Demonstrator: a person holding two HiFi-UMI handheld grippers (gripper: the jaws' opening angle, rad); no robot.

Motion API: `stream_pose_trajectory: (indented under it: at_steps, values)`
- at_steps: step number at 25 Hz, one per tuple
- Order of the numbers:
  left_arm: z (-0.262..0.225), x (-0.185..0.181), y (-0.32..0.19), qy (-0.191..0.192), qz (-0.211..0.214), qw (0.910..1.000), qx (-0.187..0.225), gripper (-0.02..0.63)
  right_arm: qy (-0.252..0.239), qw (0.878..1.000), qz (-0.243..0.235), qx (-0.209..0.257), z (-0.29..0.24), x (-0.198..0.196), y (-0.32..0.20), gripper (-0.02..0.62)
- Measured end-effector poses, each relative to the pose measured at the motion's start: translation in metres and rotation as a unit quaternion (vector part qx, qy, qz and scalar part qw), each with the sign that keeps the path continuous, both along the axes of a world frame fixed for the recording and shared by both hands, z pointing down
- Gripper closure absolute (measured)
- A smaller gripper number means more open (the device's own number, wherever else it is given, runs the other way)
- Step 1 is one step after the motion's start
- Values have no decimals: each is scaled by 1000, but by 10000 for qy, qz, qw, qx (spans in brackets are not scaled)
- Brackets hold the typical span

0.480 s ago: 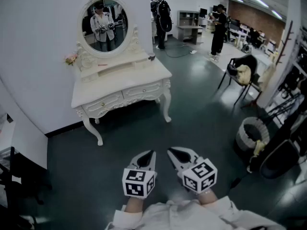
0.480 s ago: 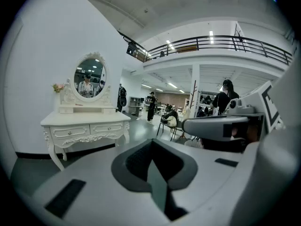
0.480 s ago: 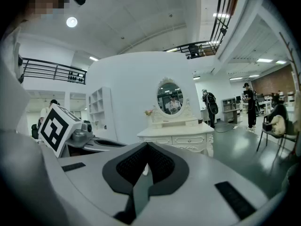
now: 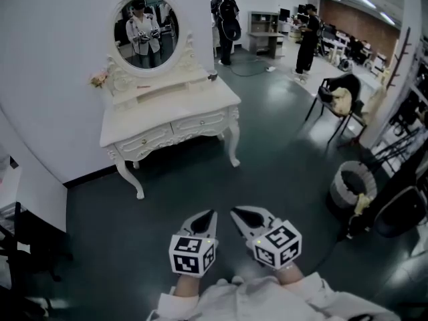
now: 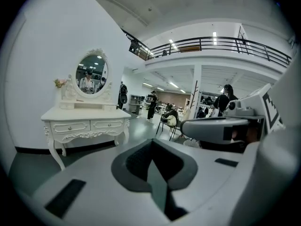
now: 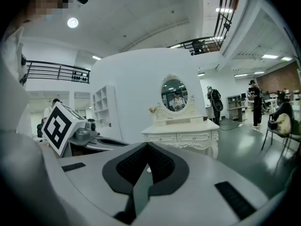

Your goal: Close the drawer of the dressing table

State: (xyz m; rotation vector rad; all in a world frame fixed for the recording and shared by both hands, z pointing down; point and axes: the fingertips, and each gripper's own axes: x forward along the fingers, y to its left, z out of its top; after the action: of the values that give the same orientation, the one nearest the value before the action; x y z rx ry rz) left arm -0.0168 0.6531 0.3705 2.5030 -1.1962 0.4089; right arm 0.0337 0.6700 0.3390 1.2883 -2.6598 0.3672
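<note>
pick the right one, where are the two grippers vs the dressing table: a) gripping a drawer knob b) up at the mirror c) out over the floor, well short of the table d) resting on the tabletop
C: in the head view the left gripper and right gripper hang over the dark floor, apart from the dressing table and touching no part of it.

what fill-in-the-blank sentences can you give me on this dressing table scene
1. The mirror on the dressing table is ____ in shape.
2. The table's front shows ____ drawers side by side.
3. The left tool and the right tool both have their jaws ____, holding nothing.
4. The dressing table stands against a ____ wall.

Missing words: oval; two; shut; white
</note>
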Motion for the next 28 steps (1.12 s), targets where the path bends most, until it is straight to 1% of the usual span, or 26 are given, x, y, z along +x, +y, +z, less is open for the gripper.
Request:
stream_pose_trajectory:
  at_steps: [3,6,8,10,13,15,18,20,22,24,28]
  values:
    - [-1,3,3,12,62,9999,78,600,4,9999,3,125,-2,-1,2,588]
    - [-9,16,13,189,508,9978,383,600,-197,9996,-40,174,-4,0,5,588]
    - [-12,24,16,284,699,9960,470,600,-227,9996,31,172,-3,5,4,588]
    - [-11,24,13,260,624,9967,448,600,-171,9995,177,190,-1,11,1,586]
    - [-8,16,8,223,285,9986,386,600,-74,9995,285,140,4,20,0,586]
    - [-9,15,6,219,155,9988,407,599,-22,9994,313,113,8,25,0,586]
    - [-12,21,6,188,158,9987,444,598,27,9993,358,69,10,33,-2,583]
    - [-11,27,8,146,193,9987,455,599,31,9995,300,23,13,34,-1,573]
    - [-6,29,11,89,179,9988,452,599,21,9998,189,-70,18,33,1,527]
    - [0,31,15,61,133,9991,407,598,31,9998,138,-144,23,33,4,514]
    - [11,33,22,73,18,9996,257,600,23,9997,142,-172,31,40,7,508]
